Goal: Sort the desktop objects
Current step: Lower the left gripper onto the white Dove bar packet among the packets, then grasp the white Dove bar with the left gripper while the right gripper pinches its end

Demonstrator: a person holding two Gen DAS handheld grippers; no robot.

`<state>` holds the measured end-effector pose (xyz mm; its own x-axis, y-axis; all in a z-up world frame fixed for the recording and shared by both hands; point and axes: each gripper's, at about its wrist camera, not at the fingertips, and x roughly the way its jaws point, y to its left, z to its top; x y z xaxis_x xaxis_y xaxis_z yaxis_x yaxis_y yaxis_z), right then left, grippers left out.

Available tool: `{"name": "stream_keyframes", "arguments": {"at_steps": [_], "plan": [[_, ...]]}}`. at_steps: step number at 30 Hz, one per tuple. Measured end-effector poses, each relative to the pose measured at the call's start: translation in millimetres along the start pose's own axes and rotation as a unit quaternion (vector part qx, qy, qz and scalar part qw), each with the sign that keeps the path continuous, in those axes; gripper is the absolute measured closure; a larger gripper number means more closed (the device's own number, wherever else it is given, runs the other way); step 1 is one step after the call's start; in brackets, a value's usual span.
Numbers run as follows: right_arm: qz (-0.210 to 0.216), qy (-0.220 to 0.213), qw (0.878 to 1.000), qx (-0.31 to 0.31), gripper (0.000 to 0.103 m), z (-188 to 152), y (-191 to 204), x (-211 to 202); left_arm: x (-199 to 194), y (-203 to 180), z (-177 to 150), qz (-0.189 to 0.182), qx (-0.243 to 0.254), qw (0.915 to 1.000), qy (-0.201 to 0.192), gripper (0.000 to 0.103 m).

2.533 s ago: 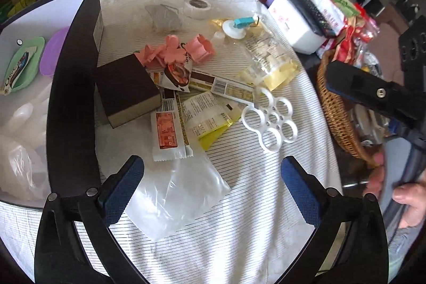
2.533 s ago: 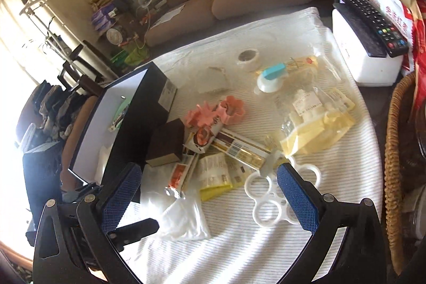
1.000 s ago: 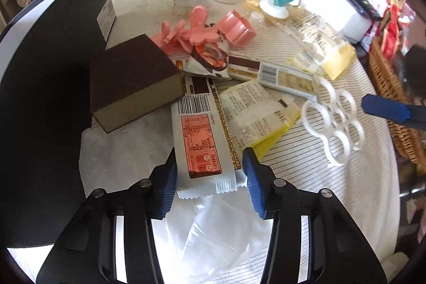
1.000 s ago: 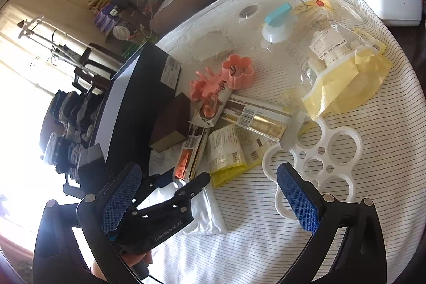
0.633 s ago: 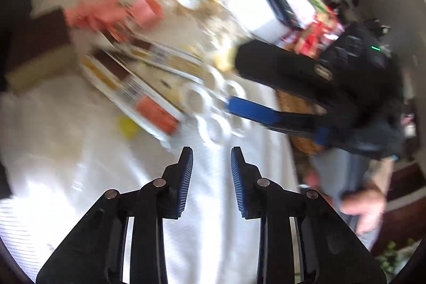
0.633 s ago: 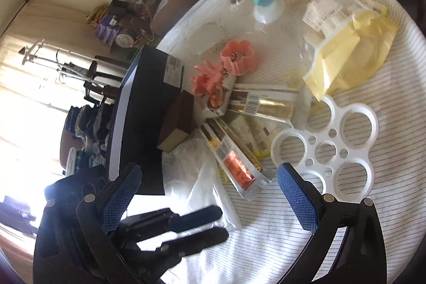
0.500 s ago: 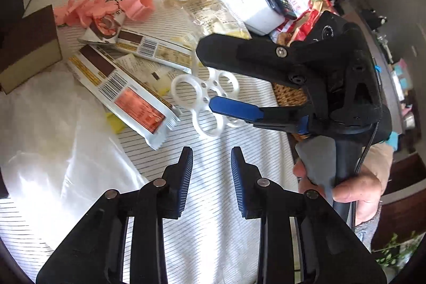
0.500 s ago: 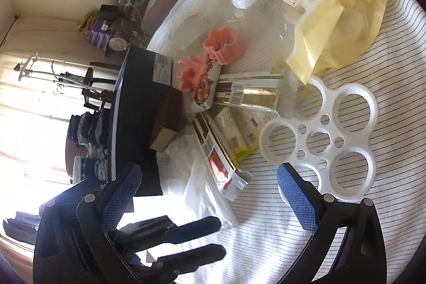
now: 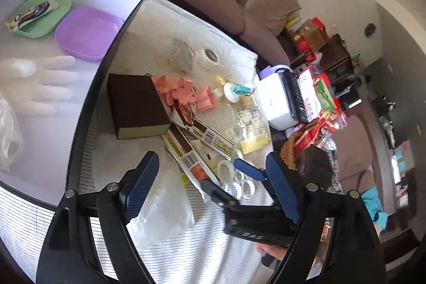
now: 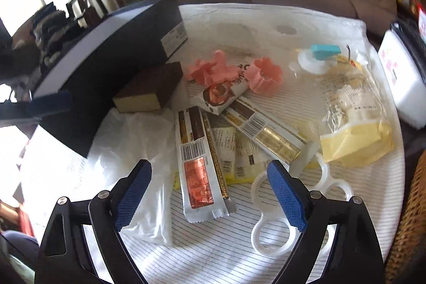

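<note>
Where the right wrist view begins, the right gripper stands with jaws parted, having just narrowed a little, and nothing pressed between them; a white snack wrapper bearing a barcode and an orange panel lies flat between and just beyond the pads. Left of it lies a clear plastic bag; right of it, partly behind the right pad, a white six-ring carrier. Both rest on the striped tabletop. Farther off lie a gold-labelled wrapper with its own barcode, a brown-and-yellow sponge, pink flower-shaped pieces and a yellow pouch whose print is too small to read. At far left stands a dark box with an unreadable white label.

From the left wrist view, the left gripper has jaws apart, just opened, holding nothing. Inside the box lie a clear glove, a purple dish and a green dish carrying a chocolate bar marked "Dove". At far right, a white tissue box carries a remote control.
</note>
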<state>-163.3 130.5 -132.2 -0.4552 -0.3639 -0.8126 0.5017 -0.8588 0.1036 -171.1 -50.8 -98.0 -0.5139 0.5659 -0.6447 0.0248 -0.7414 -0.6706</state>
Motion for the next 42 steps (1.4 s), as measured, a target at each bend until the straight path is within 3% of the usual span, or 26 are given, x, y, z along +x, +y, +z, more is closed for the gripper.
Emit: {"name": "stream_keyframes", "arguments": {"at_steps": [3,7,9,12,14,15,16,18,19,20,21,22,23,27,29,33,34,36,38,40,42], "plan": [[-0.028,0.021,0.998,-0.045,0.020,-5,18,19,5,5,-4,-0.006,-0.006,0.9997,0.021,0.021],[-0.067,0.039,0.993,-0.085,0.050,-13,30,34,10,11,-7,-0.016,-0.021,0.9989,0.038,0.021],[-0.074,0.036,0.993,-0.082,0.056,-13,29,33,13,12,-7,-0.019,-0.025,0.9987,0.041,0.021],[-0.007,0.039,0.999,0.004,0.057,-8,5,26,15,15,-7,-0.020,-0.031,0.9983,0.045,0.020],[0.069,0.038,0.992,0.101,0.057,-7,-22,21,18,17,-8,-0.020,-0.036,0.9981,0.046,0.020],[0.114,0.038,0.980,0.158,0.057,-9,-38,20,19,17,-9,-0.021,-0.037,0.9980,0.048,0.020],[0.172,0.038,0.958,0.227,0.059,-15,-56,22,20,17,-9,-0.023,-0.038,0.9978,0.050,0.020],[0.305,0.033,0.882,0.359,0.061,-35,-90,30,23,15,-11,-0.025,-0.038,0.9976,0.052,0.020],[0.346,0.036,0.847,0.403,0.061,-46,-100,35,25,14,-11,-0.025,-0.037,0.9976,0.053,0.020],[0.363,0.039,0.827,0.428,0.061,-55,-107,39,28,12,-12,-0.026,-0.035,0.9975,0.055,0.020],[0.363,0.041,0.820,0.441,0.061,-61,-112,40,32,11,-14,-0.028,-0.035,0.9972,0.059,0.020],[0.353,0.043,0.822,0.446,0.062,-66,-117,40,36,10,-15,-0.032,-0.037,0.9968,0.064,0.019],[0.335,0.044,0.833,0.439,0.062,-67,-120,38,41,10,-16,-0.034,-0.041,0.9961,0.070,0.019],[0.254,0.049,0.904,0.340,0.057,-48,-111,21,58,10,-23,-0.035,-0.050,0.9938,0.093,0.019],[0.236,0.051,0.925,0.292,0.050,-36,-99,18,63,11,-26,-0.027,-0.047,0.9939,0.096,0.019],[0.232,0.076,0.935,0.256,0.051,-35,-72,34,69,19,-28,-0.012,-0.057,0.9932,0.100,0.019],[0.226,0.075,0.939,0.249,0.061,-37,-68,37,70,21,-29,-0.013,-0.061,0.9928,0.102,0.019],[0.242,0.081,0.934,0.249,0.065,-40,-64,44,71,25,-28,-0.023,-0.070,0.9917,0.105,0.019],[0.260,0.081,0.927,0.257,0.080,-46,-62,46,72,26,-28,-0.040,-0.079,0.9904,0.106,0.019],[0.285,0.068,0.917,0.269,0.084,-48,-63,46,75,27,-29,-0.049,-0.084,0.9892,0.110,0.019],[0.286,0.051,0.919,0.265,0.087,-46,-62,37,81,29,-31,-0.043,-0.086,0.9890,0.112,0.019]]}}
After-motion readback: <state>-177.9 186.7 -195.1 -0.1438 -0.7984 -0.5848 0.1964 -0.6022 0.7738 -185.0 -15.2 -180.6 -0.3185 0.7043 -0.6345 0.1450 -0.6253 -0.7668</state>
